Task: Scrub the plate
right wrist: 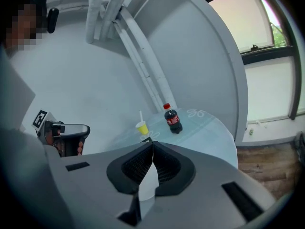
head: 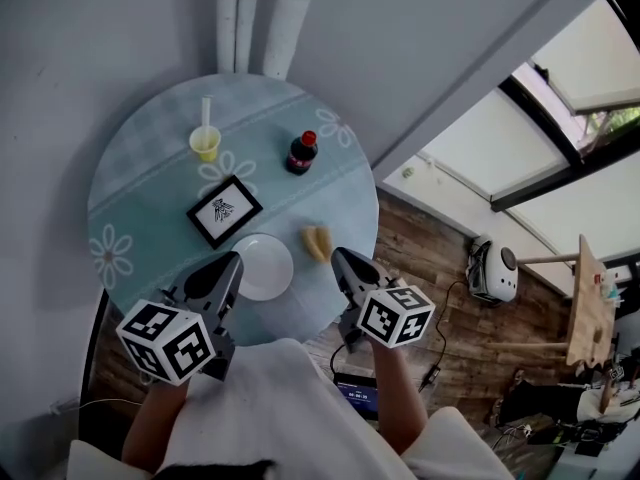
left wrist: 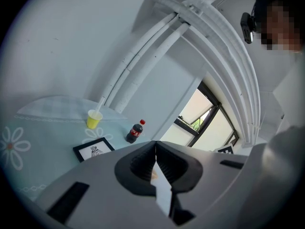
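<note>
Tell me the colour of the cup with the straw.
Yellow cup, white straw; clearest in the head view.

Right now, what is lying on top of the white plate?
In the head view the plate looks bare and white. The left gripper covers its left edge, so that part cannot be checked.

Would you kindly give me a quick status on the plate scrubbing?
Left gripper, right gripper shut, empty. Plate on table, between them. Yellow sponge beside plate; nothing blocks.

Plate (head: 266, 266) rim behind left gripper (head: 232, 261) (partly), framed print (head: 224, 210) too small to read
</note>
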{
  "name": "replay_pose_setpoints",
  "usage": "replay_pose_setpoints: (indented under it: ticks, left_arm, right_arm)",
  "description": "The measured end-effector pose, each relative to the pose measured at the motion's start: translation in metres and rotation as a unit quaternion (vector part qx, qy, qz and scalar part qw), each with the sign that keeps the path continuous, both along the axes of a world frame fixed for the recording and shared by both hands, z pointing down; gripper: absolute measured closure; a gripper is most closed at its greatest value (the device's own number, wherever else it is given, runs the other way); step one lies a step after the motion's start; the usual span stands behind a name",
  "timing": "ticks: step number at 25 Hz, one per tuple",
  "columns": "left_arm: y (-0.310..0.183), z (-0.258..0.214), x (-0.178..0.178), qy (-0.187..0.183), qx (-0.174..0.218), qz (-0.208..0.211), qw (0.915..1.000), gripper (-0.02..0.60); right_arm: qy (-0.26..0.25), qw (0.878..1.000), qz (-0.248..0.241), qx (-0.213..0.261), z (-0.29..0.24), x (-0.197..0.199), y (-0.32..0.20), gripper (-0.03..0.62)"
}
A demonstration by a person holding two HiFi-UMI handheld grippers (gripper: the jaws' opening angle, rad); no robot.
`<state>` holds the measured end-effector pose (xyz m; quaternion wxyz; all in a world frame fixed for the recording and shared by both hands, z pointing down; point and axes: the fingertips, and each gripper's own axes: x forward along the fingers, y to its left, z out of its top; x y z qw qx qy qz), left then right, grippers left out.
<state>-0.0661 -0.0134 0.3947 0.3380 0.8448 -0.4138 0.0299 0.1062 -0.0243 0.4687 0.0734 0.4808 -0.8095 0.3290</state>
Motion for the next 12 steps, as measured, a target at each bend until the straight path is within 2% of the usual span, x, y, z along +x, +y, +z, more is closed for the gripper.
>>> replay_pose_setpoints:
  ticks: [6,8,10,12]
  left_arm:
    - [0.000,0.009,-0.006,-0.007,-0.008,-0.014,0.9998,0.572]
    - [-0.002,0.008,-0.010,-0.009,-0.004,-0.030,0.9995,0.572]
    - [-0.007,0.003,-0.015,-0.003,0.005,-0.052,0.9986,0.572]
    - [-0.012,0.000,-0.016,0.010,0.011,-0.056,0.9983,0.572]
  right_arm:
    - [0.004,1.000,0.010,-0.005,0.005,0.003,0.003,0.559]
    - [0.007,1.000,0.012,-0.007,0.006,0.003,0.003,0.559]
    - [0.010,1.000,0.015,-0.013,0.009,0.003,0.004,0.559]
    - [0.018,1.000,0.016,-0.018,0.013,0.001,0.003,0.559]
